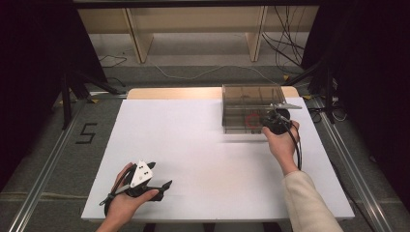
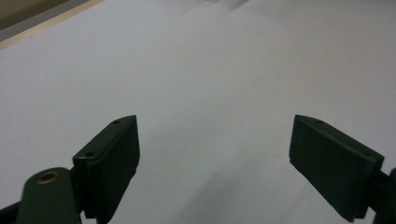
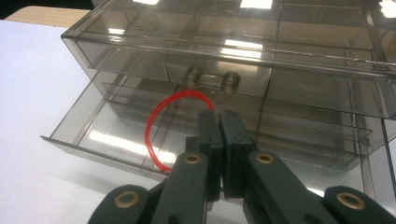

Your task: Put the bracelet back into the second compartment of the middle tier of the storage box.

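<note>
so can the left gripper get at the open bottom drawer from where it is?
Probably not without moving: the left gripper sits open at the near left, and the drawer is across the table.

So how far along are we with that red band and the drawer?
Done: the bottom drawer of the clear box is pulled open. In hand: the right claw is shut on the red band, holding it over the open drawer. Left: releasing the band inside and probably closing the drawer. The left claw is open above the bare table.

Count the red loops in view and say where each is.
1: a red loop pinched in the right gripper, over the open bottom drawer of the clear drawer unit. Others could be hidden inside.
</note>
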